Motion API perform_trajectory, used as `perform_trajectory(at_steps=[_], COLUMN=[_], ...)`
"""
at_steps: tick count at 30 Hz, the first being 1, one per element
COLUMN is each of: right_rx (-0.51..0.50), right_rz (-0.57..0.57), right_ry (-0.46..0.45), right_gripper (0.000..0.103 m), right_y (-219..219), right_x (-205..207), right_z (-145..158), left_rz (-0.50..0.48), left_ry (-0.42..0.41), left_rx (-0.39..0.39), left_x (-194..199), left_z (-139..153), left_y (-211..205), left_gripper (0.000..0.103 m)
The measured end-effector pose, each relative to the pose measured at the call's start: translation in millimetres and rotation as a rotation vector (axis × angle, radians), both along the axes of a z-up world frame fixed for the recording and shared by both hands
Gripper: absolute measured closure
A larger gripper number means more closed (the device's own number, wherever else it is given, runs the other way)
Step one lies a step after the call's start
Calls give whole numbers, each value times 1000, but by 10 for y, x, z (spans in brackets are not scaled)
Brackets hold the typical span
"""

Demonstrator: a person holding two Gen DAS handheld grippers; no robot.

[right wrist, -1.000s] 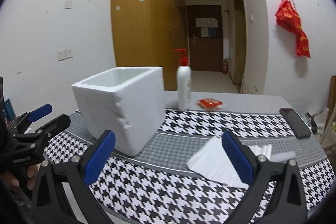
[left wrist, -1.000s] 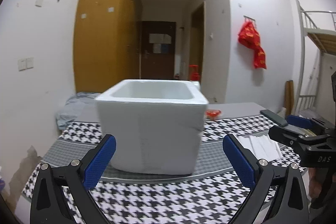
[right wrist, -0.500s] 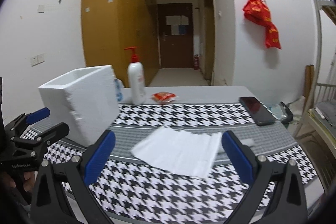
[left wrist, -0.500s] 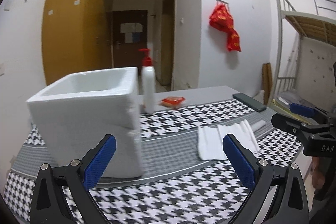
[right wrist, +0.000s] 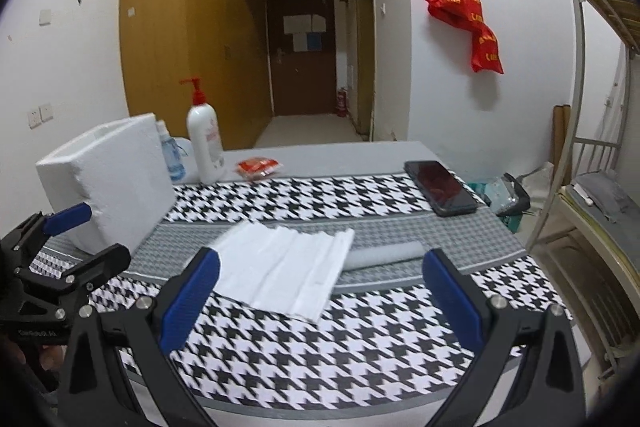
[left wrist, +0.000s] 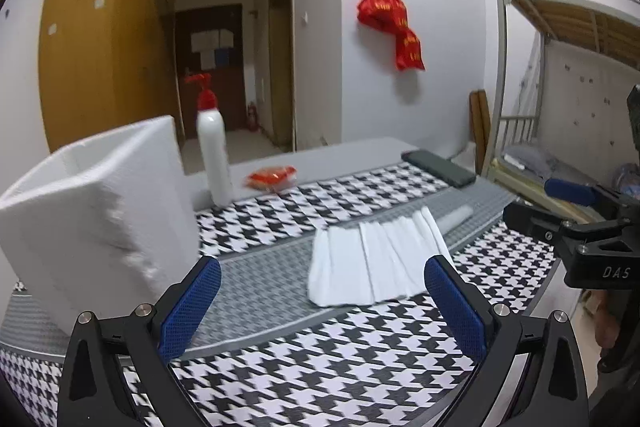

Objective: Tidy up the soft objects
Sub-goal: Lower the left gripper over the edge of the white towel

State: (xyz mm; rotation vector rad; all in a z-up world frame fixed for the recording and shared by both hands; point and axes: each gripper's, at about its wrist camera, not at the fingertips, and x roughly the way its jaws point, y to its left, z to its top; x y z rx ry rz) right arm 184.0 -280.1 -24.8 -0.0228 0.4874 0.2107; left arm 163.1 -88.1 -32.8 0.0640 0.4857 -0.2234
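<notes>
On the grey band of the houndstooth tablecloth (right wrist: 360,347), the folded white cloth (right wrist: 280,267) lies flat, touching a grey roll (right wrist: 384,255). My left gripper (left wrist: 320,303) and right gripper (right wrist: 320,303) hover before it, both spread and empty. I judge this the approach step: next, pinch a cloth edge. The foam box (right wrist: 108,183) stands left; the phone (right wrist: 440,191), pump bottle (right wrist: 204,143) and red packet (right wrist: 258,167) sit clear behind.

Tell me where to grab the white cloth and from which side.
Grip the white cloth at its near corner, coming in low from the front with the right gripper. It lies flat and pleated on the table, so only an edge can be pinched; a grey roll sits along its far right edge.
</notes>
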Motion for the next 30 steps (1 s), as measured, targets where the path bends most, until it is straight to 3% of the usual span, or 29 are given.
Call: perform_trajectory(at_steps=[16,30], right_rx=[60,63], right_rz=[-81,-126], right_ry=[48,98], right_gripper=[1,0], right_y=[-469,-641], right_x=[185,352], right_z=[-128,-226], left_rz=[-30,-36], left_ry=[60,94], left_rx=[73,87], left_x=[328,604], left_z=[-82,-137], left_y=[-489,-659], left_gripper=[1,1])
